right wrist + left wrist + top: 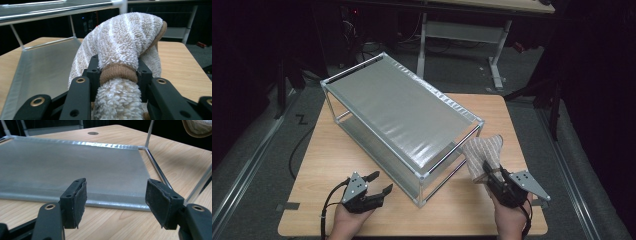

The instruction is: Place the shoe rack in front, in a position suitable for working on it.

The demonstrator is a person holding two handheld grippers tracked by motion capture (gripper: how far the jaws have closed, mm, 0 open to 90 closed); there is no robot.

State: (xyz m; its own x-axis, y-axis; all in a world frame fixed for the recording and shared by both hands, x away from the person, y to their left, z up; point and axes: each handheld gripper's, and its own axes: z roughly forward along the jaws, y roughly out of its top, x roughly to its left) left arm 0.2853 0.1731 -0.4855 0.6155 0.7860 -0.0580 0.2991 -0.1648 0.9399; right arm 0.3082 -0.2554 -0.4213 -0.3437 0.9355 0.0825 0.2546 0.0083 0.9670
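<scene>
I think the job is to put the towel (pixel 484 152) on the rack (pixel 402 112). I have the towel picked up, so that part is done. It is not on the rack yet, so I still have to carry it over and let go. Both shelves of the rack look bare.

The room is dark all round. Behind my table (pixel 342 150) there is a grey floor and the white legs of another table (pixel 497 60). A black cable lies on the floor at the left.

My table is light wood. The rack is the biggest thing on it. It is a silver frame with two grey shelves, and it sits slantwise from the far left to the near middle. In the left gripper view the low shelf (pixel 75 170) lies flat right in front of the jaws.

The towel is stripy and fluffy, white and tan, with a tan band round its rolled end. It hangs in the air just right of the rack's near corner, close to the top shelf. My right gripper (pixel 118 75) squeezes it at the band, jaws narrow and tight on the roll.

My left gripper (pixel 379 182) rests low near the table, beside the rack's near side. Its jaws stand wide with nothing in them.
</scene>
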